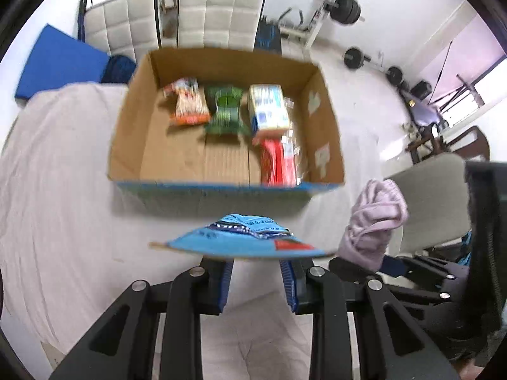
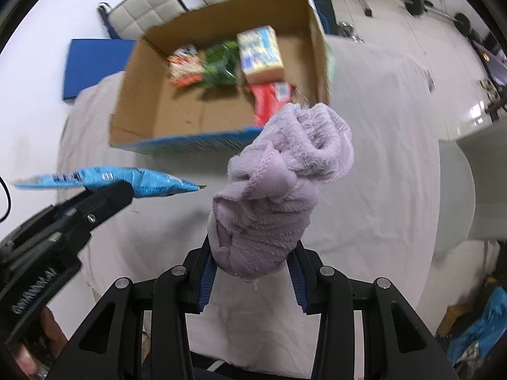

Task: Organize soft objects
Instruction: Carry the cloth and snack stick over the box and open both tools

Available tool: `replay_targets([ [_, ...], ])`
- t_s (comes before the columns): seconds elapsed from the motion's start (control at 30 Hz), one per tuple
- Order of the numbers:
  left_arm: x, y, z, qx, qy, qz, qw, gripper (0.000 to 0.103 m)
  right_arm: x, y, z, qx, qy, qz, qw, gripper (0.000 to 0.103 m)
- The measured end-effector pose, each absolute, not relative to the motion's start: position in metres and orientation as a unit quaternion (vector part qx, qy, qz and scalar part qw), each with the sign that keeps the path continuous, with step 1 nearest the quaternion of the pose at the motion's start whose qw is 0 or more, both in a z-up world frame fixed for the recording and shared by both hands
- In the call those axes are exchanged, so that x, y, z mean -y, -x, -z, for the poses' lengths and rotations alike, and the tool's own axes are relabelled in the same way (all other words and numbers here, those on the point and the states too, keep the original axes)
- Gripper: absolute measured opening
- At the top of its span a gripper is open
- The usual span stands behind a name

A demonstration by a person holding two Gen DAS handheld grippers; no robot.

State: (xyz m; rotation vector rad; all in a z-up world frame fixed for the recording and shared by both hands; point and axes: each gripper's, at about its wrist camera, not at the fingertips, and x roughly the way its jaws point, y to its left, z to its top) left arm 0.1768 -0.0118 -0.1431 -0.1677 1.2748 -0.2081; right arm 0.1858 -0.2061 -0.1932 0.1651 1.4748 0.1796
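Carrying two soft items toward the box

Both hands are loaded and held above the cloth-covered table (image 1: 57, 190), short of the cardboard box (image 1: 228, 186). The left gripper (image 1: 257, 264) clamps the edge of a flat blue packet (image 1: 244, 237), which sticks out level in front of its fingers; from the right wrist view the same packet hangs in the air, clear of the table. The right gripper (image 2: 252, 264) is closed on the lower end of a bunched lilac towel (image 2: 279, 190), whose loose upper part stands up over the fingers and covers the near right corner of the box.

The box already holds an orange packet (image 1: 187, 101), a green packet (image 1: 225, 109), a blue-and-white carton (image 1: 267, 106) and a red packet (image 1: 279, 161), all along the back and right side. The front left floor looks bare.

This reads as the transport step, with placing yet to come. The next move probably calls for lifting each item over the near wall before letting go, one hand at a time so the grippers do not crowd each other. The towel may sag or catch on the rim.
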Motion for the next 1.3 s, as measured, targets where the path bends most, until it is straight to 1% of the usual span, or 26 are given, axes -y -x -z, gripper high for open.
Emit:
replay_targets([
  [0.17,-0.009,-0.198,0.109,-0.564,0.092,0.096,0.815,0.025,0.182,-0.204,0.164,-0.653,-0.068,-0.102,0.748,0.043],
  [0.3,-0.025,-0.219,0.095,-0.550,0.095,0.086,0.825,0.025,0.166,-0.222,0.152,-0.640,-0.068,-0.120,0.756,0.043],
  [0.53,-0.045,-0.266,0.096,-0.556,0.079,0.070,0.825,0.025,0.137,-0.262,0.150,-0.638,-0.054,-0.132,0.757,0.043],
  [0.67,-0.049,-0.290,0.111,-0.577,0.068,0.068,0.811,0.025,0.126,-0.289,0.162,-0.640,-0.046,-0.129,0.756,0.043],
  [0.83,-0.055,-0.309,0.138,-0.607,0.067,0.066,0.789,0.025,0.115,-0.316,0.197,-0.662,-0.037,-0.116,0.739,0.043],
  [1.13,-0.053,-0.340,0.232,-0.673,0.051,0.027,0.737,0.025,0.110,-0.357,0.298,-0.733,-0.068,-0.094,0.670,0.044],
  [1.27,-0.049,-0.347,0.267,-0.695,0.035,0.014,0.718,0.025,0.110,-0.362,0.322,-0.750,-0.073,-0.091,0.651,0.046],
  [1.3,-0.047,-0.348,0.272,-0.700,0.032,0.016,0.713,0.025,0.111,-0.362,0.323,-0.751,-0.074,-0.091,0.650,0.049],
])
